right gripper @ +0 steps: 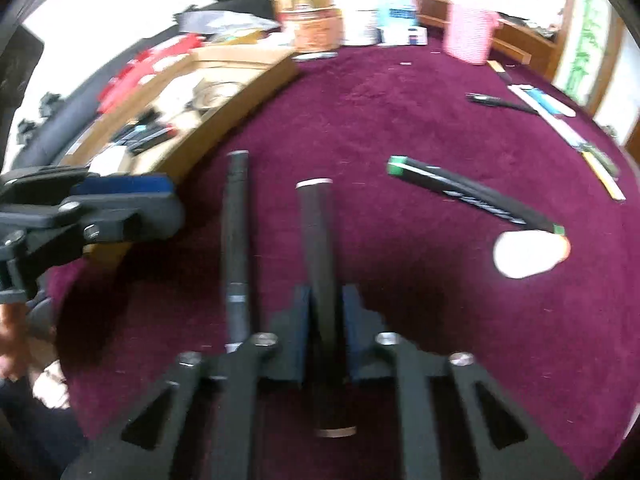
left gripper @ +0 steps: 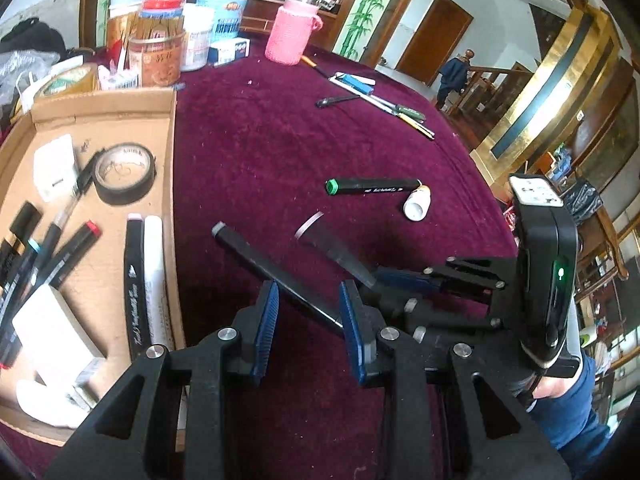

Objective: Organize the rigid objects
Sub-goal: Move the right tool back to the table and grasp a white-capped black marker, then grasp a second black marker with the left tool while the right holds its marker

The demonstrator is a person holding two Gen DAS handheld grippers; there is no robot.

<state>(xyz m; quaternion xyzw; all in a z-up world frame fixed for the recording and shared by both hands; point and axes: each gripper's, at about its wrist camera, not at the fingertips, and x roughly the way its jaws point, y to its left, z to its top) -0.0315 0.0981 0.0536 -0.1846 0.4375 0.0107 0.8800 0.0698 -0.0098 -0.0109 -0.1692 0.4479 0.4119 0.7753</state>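
Maroon surface (left gripper: 280,140) fills most of both views, with wide bare cloth in the middle and its round edge at the right. Cardboard tray (left gripper: 170,184) at the left holds markers, a tape roll (left gripper: 125,173) and white blocks. Right gripper (right gripper: 325,332) has its jaws clenched on a black marker (right gripper: 316,240). Left gripper (left gripper: 308,312) has its jaws parted around a thin black pen (left gripper: 256,256), pads not touching it. Green-capped marker (left gripper: 372,187) lies loose at centre right.

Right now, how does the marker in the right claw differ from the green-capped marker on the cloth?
The marker in the right claw shows a pale end cap; the green-capped marker has green ends. The first is clamped between the pads, pointing away; the second lies loose at an angle, one end by a white bottle. Both have dark bodies.
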